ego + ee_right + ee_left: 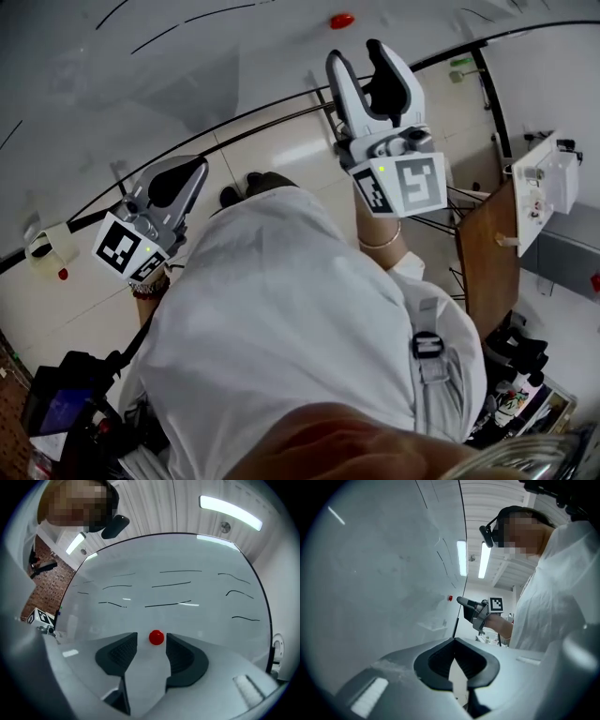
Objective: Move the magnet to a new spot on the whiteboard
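A small round red magnet (342, 20) sticks to the whiteboard (187, 66), which has a few black pen strokes on it. My right gripper (361, 56) is raised toward it and stands open, with its tips a short way in front of the magnet and nothing between them. In the right gripper view the magnet (156, 637) shows just beyond the gap of the right gripper (151, 636). My left gripper (190, 169) hangs lower at the left, near the board's bottom edge, shut and empty. The left gripper view shows its closed tips (454, 640), the right gripper (469, 607) and the magnet (450, 598).
A small white holder (42, 246) with a red item (63, 274) below it is fixed at the board's lower left. A wooden panel (487, 262) and a white box (548, 183) stand to the right. The person's white garment (300, 319) fills the lower middle.
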Demonstrator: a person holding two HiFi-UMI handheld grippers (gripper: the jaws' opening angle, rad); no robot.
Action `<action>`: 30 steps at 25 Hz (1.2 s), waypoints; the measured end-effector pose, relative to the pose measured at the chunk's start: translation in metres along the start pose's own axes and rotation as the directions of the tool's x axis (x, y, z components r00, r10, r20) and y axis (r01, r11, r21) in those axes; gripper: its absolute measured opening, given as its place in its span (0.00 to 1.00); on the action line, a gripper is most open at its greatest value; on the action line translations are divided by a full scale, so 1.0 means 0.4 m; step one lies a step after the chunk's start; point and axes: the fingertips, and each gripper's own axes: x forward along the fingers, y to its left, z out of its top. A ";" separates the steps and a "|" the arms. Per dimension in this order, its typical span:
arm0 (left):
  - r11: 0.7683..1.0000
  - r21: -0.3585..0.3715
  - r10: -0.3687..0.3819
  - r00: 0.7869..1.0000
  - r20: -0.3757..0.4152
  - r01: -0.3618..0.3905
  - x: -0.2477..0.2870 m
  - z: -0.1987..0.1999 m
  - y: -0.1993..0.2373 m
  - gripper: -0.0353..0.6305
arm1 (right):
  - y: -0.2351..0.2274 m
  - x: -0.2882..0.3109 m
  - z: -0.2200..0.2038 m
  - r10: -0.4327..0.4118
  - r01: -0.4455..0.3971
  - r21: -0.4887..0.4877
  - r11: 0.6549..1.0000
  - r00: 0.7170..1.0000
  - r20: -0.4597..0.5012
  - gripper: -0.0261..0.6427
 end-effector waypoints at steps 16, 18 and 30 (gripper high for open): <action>1.000 -0.011 0.028 0.999 -0.017 -0.028 -0.004 -0.022 0.083 0.06 | 0.055 0.118 -0.063 -0.006 0.003 -0.063 0.998 0.999 -0.037 0.25; 0.999 -0.017 0.042 0.999 -0.013 -0.042 -0.016 -0.025 0.089 0.06 | 0.059 0.121 -0.066 -0.013 0.011 -0.066 0.998 0.999 -0.041 0.24; 0.997 -0.065 -0.038 0.999 -0.026 0.036 -0.006 -0.051 0.035 0.06 | 0.036 0.040 -0.017 -0.075 0.068 -0.129 0.989 0.996 -0.050 0.23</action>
